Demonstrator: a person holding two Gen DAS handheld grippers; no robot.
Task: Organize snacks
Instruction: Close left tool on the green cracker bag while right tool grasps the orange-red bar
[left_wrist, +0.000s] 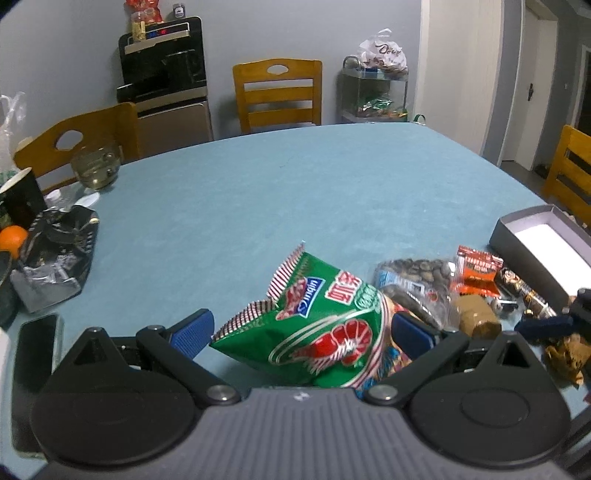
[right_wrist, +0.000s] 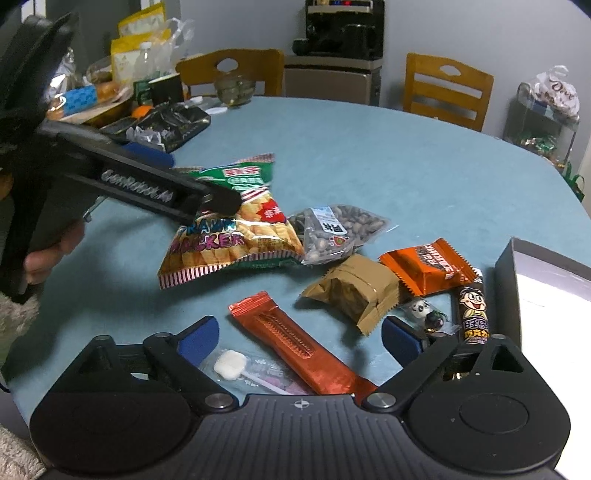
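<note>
A green prawn cracker bag (left_wrist: 317, 325) lies between the wide-apart fingers of my left gripper (left_wrist: 301, 328), its upper end tilted up off the table; it also shows in the right wrist view (right_wrist: 236, 229) with the left gripper (right_wrist: 192, 184) over it. My right gripper (right_wrist: 299, 336) is open above a red stick pack (right_wrist: 295, 347) and a lollipop (right_wrist: 236, 365). Beside them lie a nut bag (right_wrist: 332, 229), a tan pack (right_wrist: 351, 288), an orange pack (right_wrist: 428, 266) and a cartoon-face roll (right_wrist: 472, 310). An open grey box (right_wrist: 506, 273) stands at the right.
The blue table (left_wrist: 295, 192) has a phone (left_wrist: 33, 369), a black foil bag (left_wrist: 55, 251), an orange (left_wrist: 13, 238) and a glass bowl (left_wrist: 96, 166) at the left. Wooden chairs (left_wrist: 277, 96) stand around it. A cart with sweets (left_wrist: 376, 88) stands by the wall.
</note>
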